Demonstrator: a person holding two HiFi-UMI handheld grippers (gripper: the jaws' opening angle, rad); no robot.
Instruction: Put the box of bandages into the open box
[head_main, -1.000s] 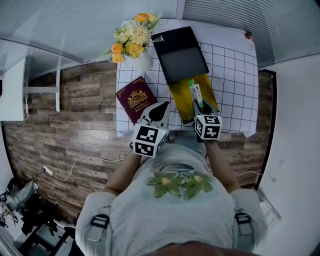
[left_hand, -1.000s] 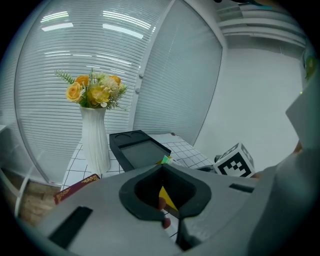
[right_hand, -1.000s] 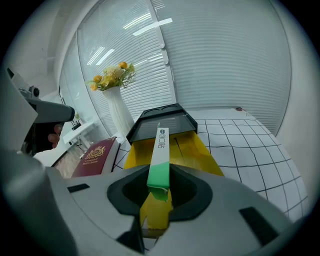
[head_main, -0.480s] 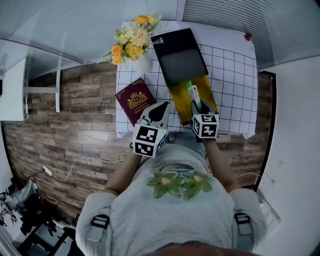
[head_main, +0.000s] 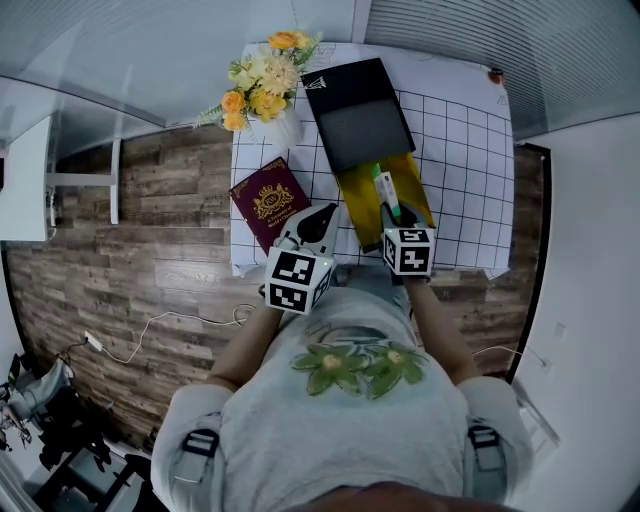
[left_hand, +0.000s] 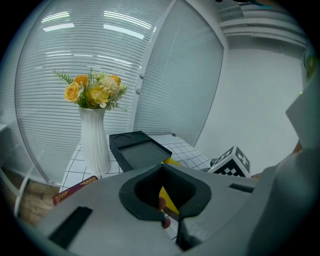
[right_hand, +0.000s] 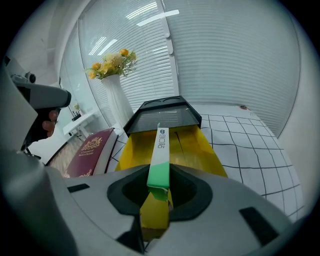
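Booklet (left_hand: 76, 185) — mostly behind left gripper (left_hand: 161, 167)

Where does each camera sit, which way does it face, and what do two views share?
Head view: on the person's head, facing steeply down at the table; shirt, left gripper, right gripper show.
Left gripper view: on that gripper, along its shut jaws toward the vase.
Right gripper view: along jaws clamping the box of bandages toward the open box.
Both gripper views share the black lid.
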